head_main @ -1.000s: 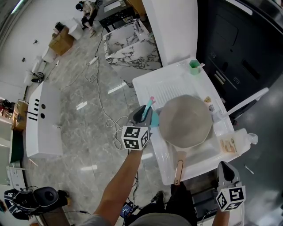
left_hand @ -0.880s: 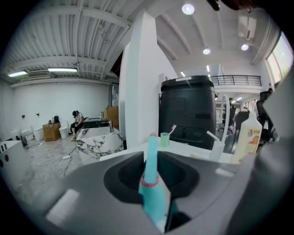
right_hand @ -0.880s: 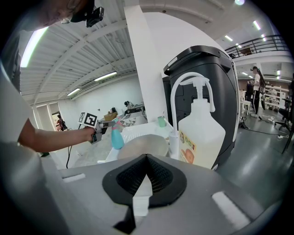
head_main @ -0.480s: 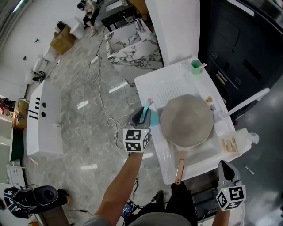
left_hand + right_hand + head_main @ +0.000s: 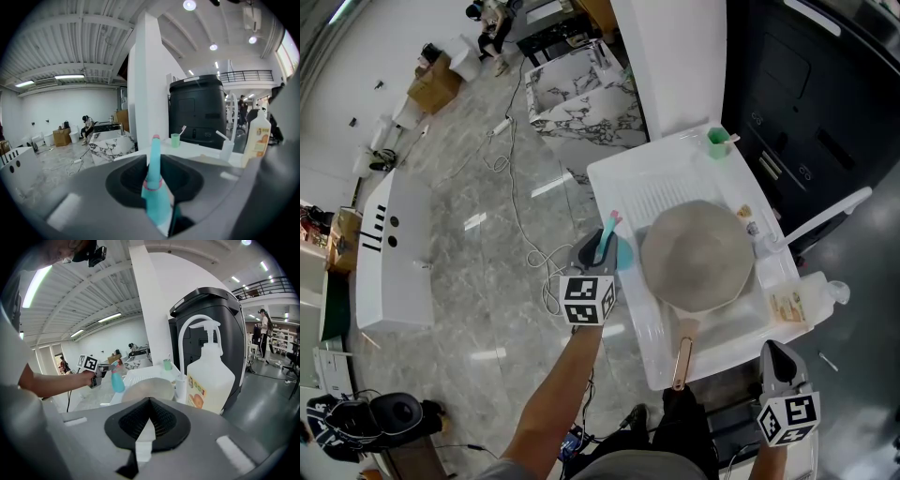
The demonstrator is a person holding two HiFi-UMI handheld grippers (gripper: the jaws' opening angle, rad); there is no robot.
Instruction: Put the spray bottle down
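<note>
Left gripper is clamping the teal spray bottle, jaws partly apart, at the white counter's left edge. Right gripper is hanging closed, empty.

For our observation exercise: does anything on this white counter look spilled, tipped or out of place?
No spill shows. The grey pan seems to lie face down on the white counter, its handle reaching the near edge. The teal spray bottle hangs in the left gripper beside the counter's left edge.
</note>
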